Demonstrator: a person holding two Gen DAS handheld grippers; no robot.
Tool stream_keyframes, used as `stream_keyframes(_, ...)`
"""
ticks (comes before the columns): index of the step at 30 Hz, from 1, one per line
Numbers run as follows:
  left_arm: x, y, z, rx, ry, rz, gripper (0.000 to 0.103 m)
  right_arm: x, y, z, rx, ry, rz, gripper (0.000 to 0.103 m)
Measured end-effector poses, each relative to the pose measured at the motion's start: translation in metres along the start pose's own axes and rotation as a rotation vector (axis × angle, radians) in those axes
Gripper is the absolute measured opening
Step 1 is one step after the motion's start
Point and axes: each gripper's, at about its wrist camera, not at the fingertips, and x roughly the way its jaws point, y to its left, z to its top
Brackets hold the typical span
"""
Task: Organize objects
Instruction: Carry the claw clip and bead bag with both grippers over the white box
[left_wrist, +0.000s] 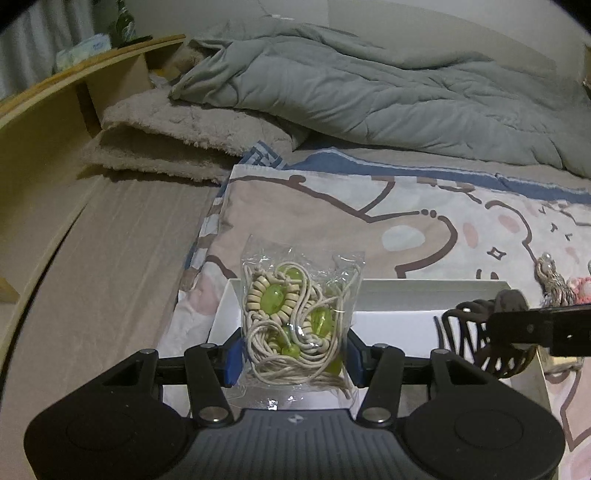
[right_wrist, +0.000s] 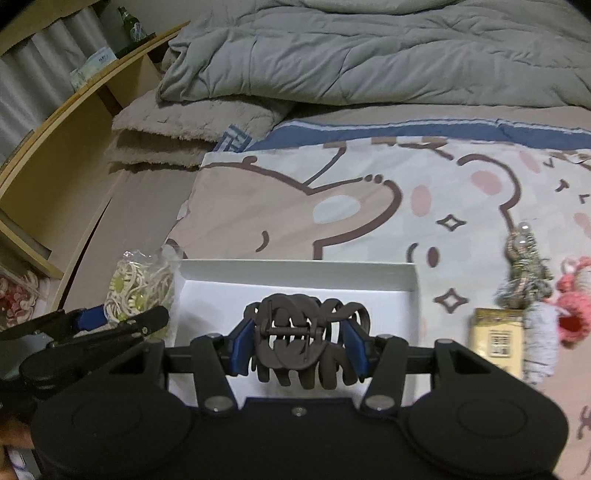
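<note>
two views are being given. from the left wrist, a clear bag of cord and green beads is being pinched between the blue pads of the left gripper, above the near left part of a white box lying on a cartoon-print sheet. from the right wrist, a dark hair claw clip is being clamped by the right gripper over the box's white floor; a yellow packet and knitted trinkets are being left on the sheet just right of it.
</note>
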Motion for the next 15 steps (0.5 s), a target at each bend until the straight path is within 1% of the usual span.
stream_keyframes(2,0.008,0.004,-0.003,-0.004,0.018,0.001,0.054,0.009,0.005,0.0,0.001,0.004,-0.006,0.054)
stream_keyframes(5,0.015,0.008,-0.006,0.015,0.026,0.032,0.054,0.021,0.013,-0.001,0.002,0.002,-0.008,0.054)
stream_keyframes(8,0.02,0.016,-0.006,0.0,0.033,0.038,0.054,0.033,0.02,-0.002,0.007,0.01,-0.009,0.054)
stream_keyframes(11,0.024,0.019,-0.009,0.027,0.042,0.047,0.054,0.044,0.026,-0.002,0.005,0.017,-0.015,0.054)
stream_keyframes(15,0.034,0.022,-0.013,0.043,0.06,0.067,0.054,0.053,0.036,-0.001,-0.003,0.018,-0.002,0.054)
